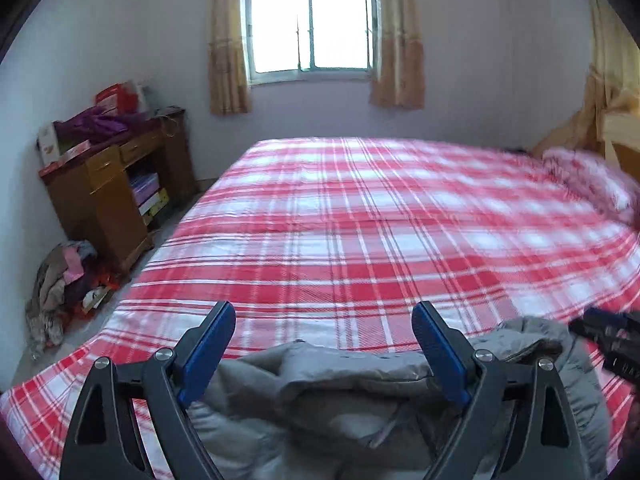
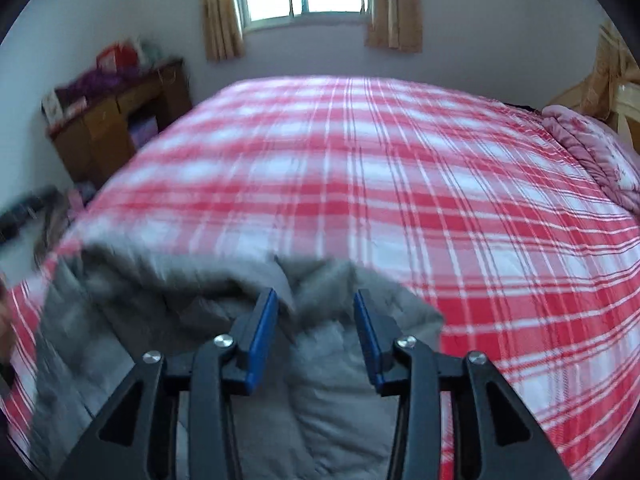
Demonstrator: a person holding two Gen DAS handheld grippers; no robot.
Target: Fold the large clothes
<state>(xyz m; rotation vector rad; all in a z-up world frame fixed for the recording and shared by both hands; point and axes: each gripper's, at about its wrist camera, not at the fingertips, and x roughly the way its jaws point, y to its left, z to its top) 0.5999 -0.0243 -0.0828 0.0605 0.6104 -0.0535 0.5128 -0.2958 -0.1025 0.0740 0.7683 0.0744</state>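
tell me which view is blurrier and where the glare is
Right wrist view is blurrier: the grey coat and desk smear. Left wrist view is sharper, soft only at its right edge. The window is blown out white in both; fisheye bends the bed.

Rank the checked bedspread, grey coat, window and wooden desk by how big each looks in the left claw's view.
1. Checked bedspread
2. Grey coat, enlarged by nearness
3. and 4. Wooden desk and window look about alike, so I won't rank them.
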